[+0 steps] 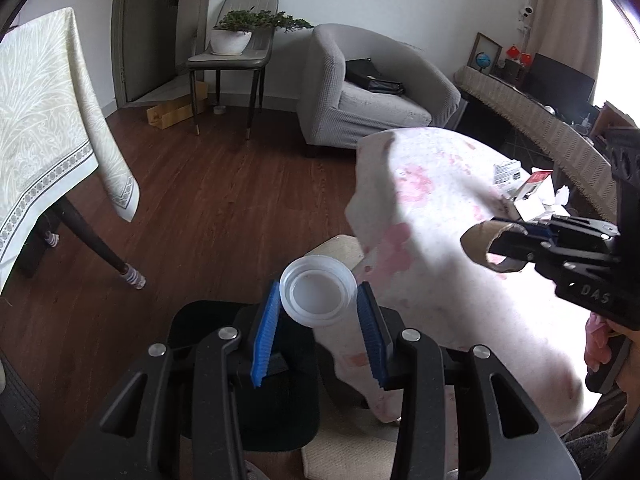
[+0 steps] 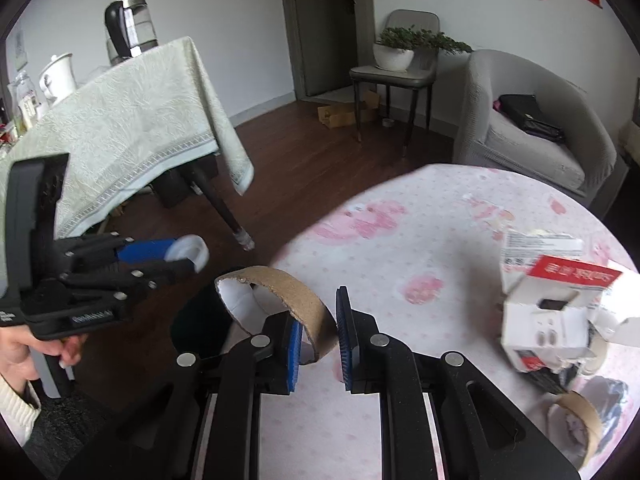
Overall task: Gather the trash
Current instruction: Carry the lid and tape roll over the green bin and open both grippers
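My left gripper is shut on a white plastic lid, held over a black bin beside the round table; it also shows in the right wrist view. My right gripper is shut on a brown cardboard tape ring, above the table's left edge and near the bin. In the left wrist view the ring sits at the right gripper's tip. A torn red-and-white box and another cardboard ring lie on the table at right.
The round table has a pink floral cloth. A dining table with a green cloth and kettle stands at left. A grey armchair, a chair with a plant and a dark wood floor lie behind.
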`<state>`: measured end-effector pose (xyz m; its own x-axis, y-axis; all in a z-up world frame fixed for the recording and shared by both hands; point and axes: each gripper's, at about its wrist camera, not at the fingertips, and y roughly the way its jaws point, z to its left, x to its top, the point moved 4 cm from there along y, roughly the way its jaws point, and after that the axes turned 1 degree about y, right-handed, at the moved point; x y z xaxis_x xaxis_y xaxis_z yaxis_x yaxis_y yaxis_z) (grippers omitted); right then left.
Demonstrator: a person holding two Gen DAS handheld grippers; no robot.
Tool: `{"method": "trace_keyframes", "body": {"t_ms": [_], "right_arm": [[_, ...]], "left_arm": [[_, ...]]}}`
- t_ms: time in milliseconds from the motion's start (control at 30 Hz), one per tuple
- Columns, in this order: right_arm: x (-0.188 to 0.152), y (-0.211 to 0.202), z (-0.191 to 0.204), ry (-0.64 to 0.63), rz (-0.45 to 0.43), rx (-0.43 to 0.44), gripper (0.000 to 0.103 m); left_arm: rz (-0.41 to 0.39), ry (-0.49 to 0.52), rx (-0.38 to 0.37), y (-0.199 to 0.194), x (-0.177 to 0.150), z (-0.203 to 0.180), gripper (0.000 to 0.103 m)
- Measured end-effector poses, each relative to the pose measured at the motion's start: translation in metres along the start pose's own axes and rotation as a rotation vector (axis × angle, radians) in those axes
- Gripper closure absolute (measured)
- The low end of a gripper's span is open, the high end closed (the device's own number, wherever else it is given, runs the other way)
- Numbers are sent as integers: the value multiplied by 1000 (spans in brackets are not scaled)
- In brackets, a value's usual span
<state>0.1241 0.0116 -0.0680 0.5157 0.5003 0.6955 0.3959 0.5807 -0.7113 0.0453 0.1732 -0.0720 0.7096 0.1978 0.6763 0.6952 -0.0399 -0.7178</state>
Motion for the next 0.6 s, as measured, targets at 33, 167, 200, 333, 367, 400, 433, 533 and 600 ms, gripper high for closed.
{"method": "trace_keyframes", "body": {"t_ms": [33, 167, 200, 333, 367, 400, 433, 533, 600], "right_arm": [[1, 2, 4, -6, 4, 3, 87], [11, 8, 25, -26, -8, 42, 87], [13, 11, 30, -31, -5, 47, 87], [23, 21, 46, -27, -2, 80, 87], [24, 23, 50, -27, 1, 84, 87], [26, 27, 55, -30, 7, 86, 87], [27, 30, 60, -35, 12, 88, 87], [29, 40, 75, -50, 31, 87, 87], [30, 49, 84, -59, 47, 81, 87]], "left_arm": [[7, -1, 8, 1, -2, 4, 61], [41, -5, 44, 8, -13, 24, 61], [50, -7, 53, 11, -16, 28, 61], [90, -9, 84, 19, -29, 45, 61], [99, -8, 90, 21, -32, 48, 61], [110, -7, 95, 23, -35, 52, 61], [127, -6, 100, 26, -39, 56, 61], [177, -4, 110, 34, -50, 65, 61], [207, 1, 118, 39, -58, 68, 61]]}}
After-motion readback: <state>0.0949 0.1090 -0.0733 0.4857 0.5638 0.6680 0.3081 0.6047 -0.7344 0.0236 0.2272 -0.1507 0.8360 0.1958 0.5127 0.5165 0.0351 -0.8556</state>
